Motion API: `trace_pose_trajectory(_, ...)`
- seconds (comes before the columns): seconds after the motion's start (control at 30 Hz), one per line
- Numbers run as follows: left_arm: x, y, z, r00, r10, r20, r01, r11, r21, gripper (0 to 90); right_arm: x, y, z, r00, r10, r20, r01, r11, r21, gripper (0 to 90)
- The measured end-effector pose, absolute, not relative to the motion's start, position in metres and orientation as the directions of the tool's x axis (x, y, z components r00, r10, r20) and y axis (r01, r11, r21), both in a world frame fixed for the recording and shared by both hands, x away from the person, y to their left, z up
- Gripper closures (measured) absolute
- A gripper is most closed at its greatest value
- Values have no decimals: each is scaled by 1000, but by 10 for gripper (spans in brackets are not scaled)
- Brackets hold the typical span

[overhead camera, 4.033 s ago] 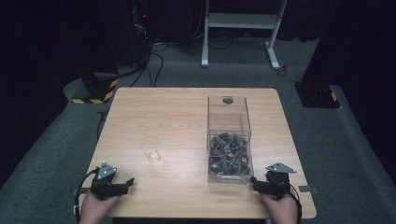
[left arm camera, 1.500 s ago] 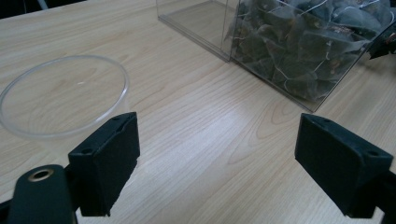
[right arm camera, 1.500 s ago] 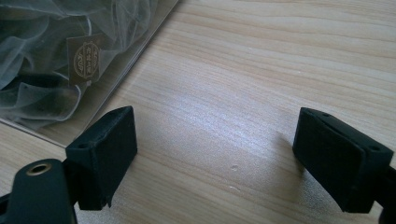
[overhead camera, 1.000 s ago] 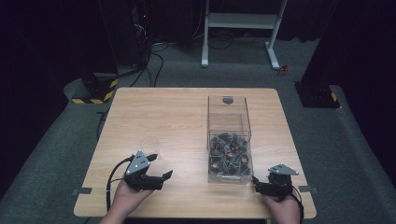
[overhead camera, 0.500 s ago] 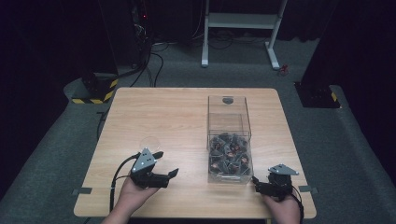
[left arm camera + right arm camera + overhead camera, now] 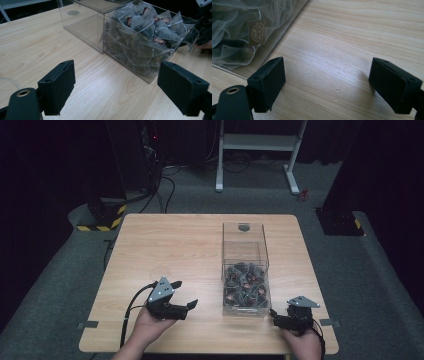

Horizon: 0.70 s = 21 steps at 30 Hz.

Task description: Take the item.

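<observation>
table: light wood table (image 6: pixel 200 245), grey carpet around it, dark room behind.
box: clear plastic box (image 6: pixel 244 240) stands on right half of table, long axis running away from the person; far half bare, with a small round grey spot on its floor.
tea bags: pile of mesh pyramid tea bags (image 6: pixel 245 284) with brown paper tags fills the near half of box; in left gripper view the bags (image 6: pixel 147 32) press against the clear wall, strings and tags visible.
cup: clear plastic cup (image 6: pixel 161 271) on table left of box, just beyond left gripper, very close to it; whether they touch, cannot tell. A curved clear rim at the left edge of left gripper view is probably the same cup.
left gripper: left gripper (image 6: pixel 184 296) held in the person's left hand (image 6: pixel 150 322), near front edge, well left of box, pointing right toward box. Jaws wide apart, nothing between them; bare wood in the gap in left gripper view (image 6: pixel 115 85). Grey three-cornered plate on top, black cable looping off to the left.
right gripper: right gripper (image 6: pixel 272 315) in right hand (image 6: pixel 300 340) at near right corner of table, just beside the near right corner of box, pointing left. Jaws spread apart, holding nothing; right gripper view (image 6: pixel 327 82) has bare wood between them, box wall and a tagged bag at upper left.
contact: neither gripper touches box or bags.
</observation>
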State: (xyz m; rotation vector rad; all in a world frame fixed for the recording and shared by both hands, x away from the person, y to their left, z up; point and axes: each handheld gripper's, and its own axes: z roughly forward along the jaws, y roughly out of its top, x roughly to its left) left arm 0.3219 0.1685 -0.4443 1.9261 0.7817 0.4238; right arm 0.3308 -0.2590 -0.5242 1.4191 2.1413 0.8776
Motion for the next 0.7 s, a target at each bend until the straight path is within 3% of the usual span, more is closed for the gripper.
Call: trace_pose_trajectory(0.7, 330, 151, -442, 751, 657, -62, 343, -308, 888, 159, 331, -259, -524, -392, 920, -4, 652, 281, 704, 137)
